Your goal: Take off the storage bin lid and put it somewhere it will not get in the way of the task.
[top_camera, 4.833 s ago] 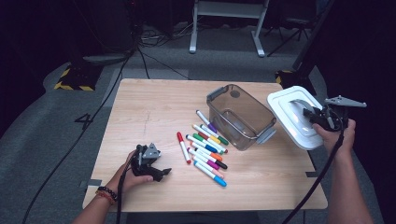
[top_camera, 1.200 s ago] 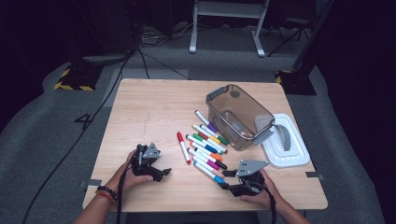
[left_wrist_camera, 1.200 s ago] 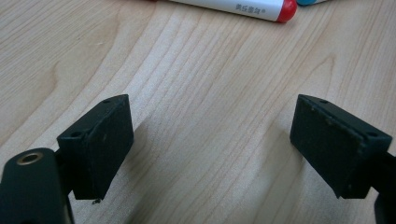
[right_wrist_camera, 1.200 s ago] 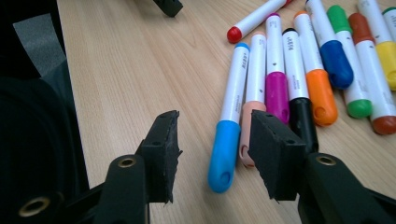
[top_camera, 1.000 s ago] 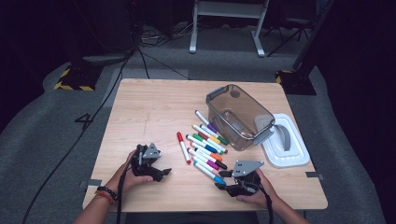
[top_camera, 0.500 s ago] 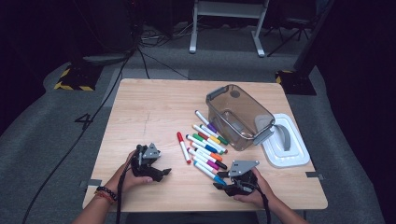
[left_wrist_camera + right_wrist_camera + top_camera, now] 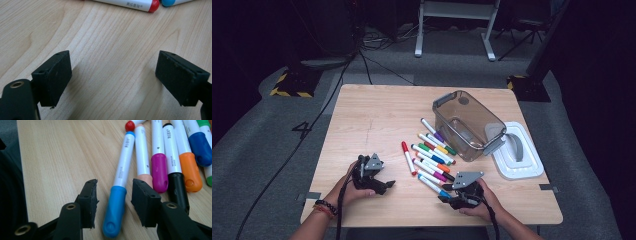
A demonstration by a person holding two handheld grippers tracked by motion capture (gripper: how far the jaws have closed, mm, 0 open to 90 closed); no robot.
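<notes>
Several coloured markers [image 7: 432,155] lie in a loose row at the table's middle. The nearest one, white with a blue cap [image 7: 117,207], lies between the jaws of my right gripper [image 7: 114,200]; a gap shows on both sides, so this gripper [image 7: 444,197] is open around it. Beside it lie pink-, magenta-, black- and orange-capped markers [image 7: 160,170]. A red-capped marker [image 7: 407,157] lies apart at the left. My left gripper [image 7: 384,186] rests at the near left, its jaws [image 7: 113,77] wide apart over bare wood, open.
A clear plastic bin [image 7: 469,125] with grey handles stands right of the markers. Its white lid [image 7: 517,150] lies flat by the table's right edge. The wooden table [image 7: 372,115] has bare room at the left and back. Cables trail off the near edge.
The white lid, earlier held up in my right gripper, now lies beside the bin. My right gripper has come down to the near edge and edged left around the blue-capped marker. The left hand kept still.
</notes>
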